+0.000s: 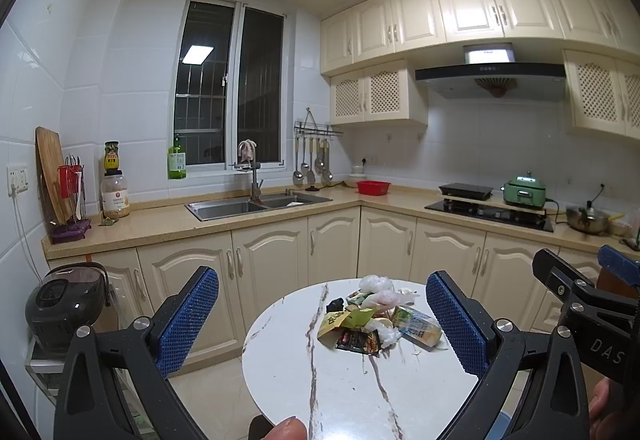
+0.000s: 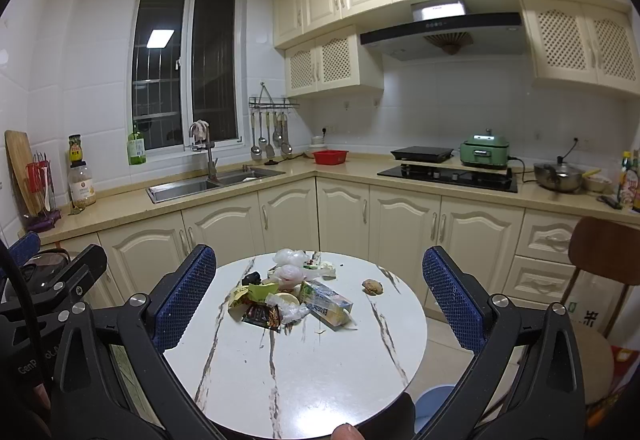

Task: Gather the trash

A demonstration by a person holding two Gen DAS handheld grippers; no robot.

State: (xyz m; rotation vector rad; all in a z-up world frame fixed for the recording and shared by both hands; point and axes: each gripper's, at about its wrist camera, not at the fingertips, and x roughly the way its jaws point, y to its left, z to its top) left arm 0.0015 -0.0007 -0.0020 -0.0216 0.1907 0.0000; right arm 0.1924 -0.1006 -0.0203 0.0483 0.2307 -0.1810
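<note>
A pile of trash (image 1: 370, 318) lies on a round white marble table (image 1: 344, 380): crumpled plastic bags, snack wrappers, a dark packet and a flattened drink carton (image 2: 328, 304). The same pile (image 2: 286, 294) shows in the right wrist view, with a brown crumpled lump (image 2: 372, 286) apart to its right. My left gripper (image 1: 322, 322) is open and empty, held above the table's near side with the pile between its fingers. My right gripper (image 2: 320, 300) is also open and empty, framing the pile. The right gripper's body shows at the right edge of the left wrist view.
Kitchen counters with a sink (image 1: 256, 203) and a stove (image 2: 448, 171) run behind the table. A rice cooker (image 1: 64, 304) stands low on the left. A wooden chair (image 2: 604, 252) stands at the right. A blue bin rim (image 2: 434, 400) shows under the table's front right.
</note>
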